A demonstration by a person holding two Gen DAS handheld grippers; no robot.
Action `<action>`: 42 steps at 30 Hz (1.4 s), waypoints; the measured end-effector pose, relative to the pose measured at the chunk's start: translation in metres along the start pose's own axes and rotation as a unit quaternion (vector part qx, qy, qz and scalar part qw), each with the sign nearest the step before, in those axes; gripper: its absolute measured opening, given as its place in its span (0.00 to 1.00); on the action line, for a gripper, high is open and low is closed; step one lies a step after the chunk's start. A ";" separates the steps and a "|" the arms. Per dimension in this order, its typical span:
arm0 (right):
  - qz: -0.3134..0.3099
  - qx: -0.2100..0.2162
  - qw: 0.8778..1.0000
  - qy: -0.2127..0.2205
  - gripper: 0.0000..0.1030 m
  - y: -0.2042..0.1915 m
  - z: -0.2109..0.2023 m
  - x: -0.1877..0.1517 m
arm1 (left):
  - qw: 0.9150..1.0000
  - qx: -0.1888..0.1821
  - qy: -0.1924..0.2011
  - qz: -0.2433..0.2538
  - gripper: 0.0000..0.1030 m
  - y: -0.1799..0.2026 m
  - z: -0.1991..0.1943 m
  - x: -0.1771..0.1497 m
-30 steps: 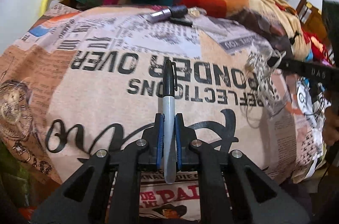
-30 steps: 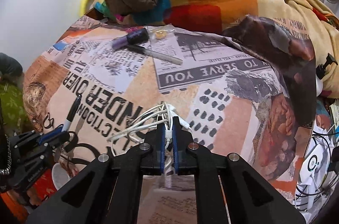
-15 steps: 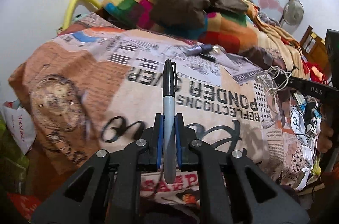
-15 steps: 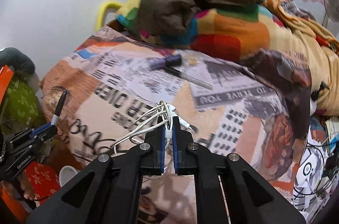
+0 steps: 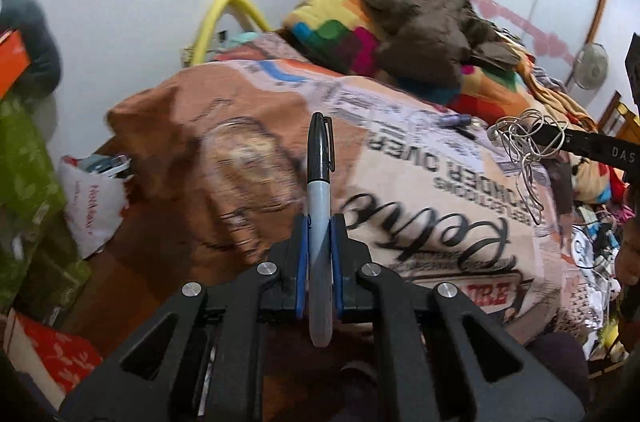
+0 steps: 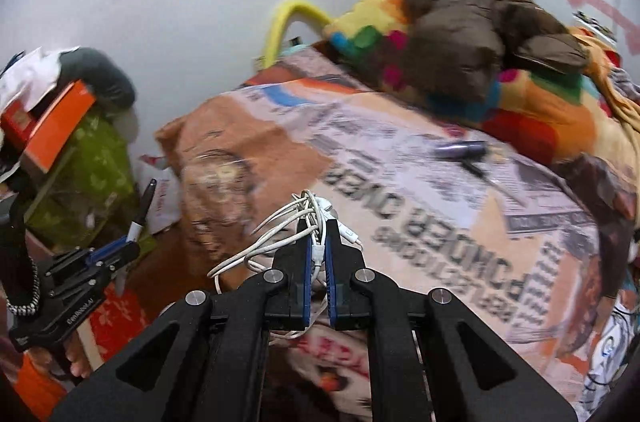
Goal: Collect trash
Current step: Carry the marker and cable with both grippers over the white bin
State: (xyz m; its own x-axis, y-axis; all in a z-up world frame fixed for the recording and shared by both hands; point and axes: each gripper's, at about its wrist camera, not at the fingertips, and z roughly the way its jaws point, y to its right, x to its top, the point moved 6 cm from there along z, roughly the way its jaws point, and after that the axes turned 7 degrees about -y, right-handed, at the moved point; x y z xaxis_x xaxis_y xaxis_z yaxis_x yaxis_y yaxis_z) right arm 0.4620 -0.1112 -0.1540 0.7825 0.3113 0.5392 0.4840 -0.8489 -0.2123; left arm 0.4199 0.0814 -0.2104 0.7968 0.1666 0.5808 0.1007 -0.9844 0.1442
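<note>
My left gripper (image 5: 319, 222) is shut on a grey marker with a black cap (image 5: 320, 178), which sticks up past the fingertips. My right gripper (image 6: 317, 227) is shut on a tangle of white earphone cable (image 6: 280, 226), with loops hanging to its left. Both are held in the air above the near corner of the bed (image 5: 420, 206). In the right wrist view the left gripper (image 6: 130, 248) with the marker (image 6: 141, 212) shows at far left. The cable bundle (image 5: 524, 142) hangs at right in the left wrist view. A white plastic bag (image 5: 90, 206) lies on the floor beside the bed.
On the newspaper-print bedspread lie a purple tube (image 6: 460, 148) and a thin pen (image 6: 486, 178). A brown jacket (image 6: 472, 30) tops a colourful blanket (image 6: 532, 110) at the back. Green fabric (image 6: 86, 178) and an orange box (image 6: 52, 130) stand left. Red patterned cloth (image 5: 60, 358) lies below.
Both grippers have lifted and pulled back from the bed toward its left side, still holding the marker and the cable. The bed now looks farther off and the floor shows.
</note>
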 end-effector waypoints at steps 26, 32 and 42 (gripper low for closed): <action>-0.153 0.097 0.973 -0.146 0.05 -0.240 0.127 -0.077 | 0.982 0.078 -0.051 -0.164 0.09 -0.203 -0.021 -0.155; -0.168 0.104 0.961 -0.192 0.05 -0.270 0.163 -0.107 | 0.969 0.071 -0.088 -0.217 0.09 -0.231 0.002 -0.207; -0.134 0.105 0.945 -0.280 0.05 -0.291 0.233 -0.160 | 0.942 0.064 -0.146 -0.295 0.09 -0.260 0.032 -0.284</action>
State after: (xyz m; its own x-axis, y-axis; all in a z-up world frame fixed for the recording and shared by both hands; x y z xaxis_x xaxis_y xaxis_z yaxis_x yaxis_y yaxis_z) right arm 0.2872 0.1854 -0.3686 0.6771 0.7300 0.0927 0.7148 -0.6225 -0.3188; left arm 0.1866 0.2879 -0.4388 0.7073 0.6831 0.1818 0.6336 -0.7267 0.2653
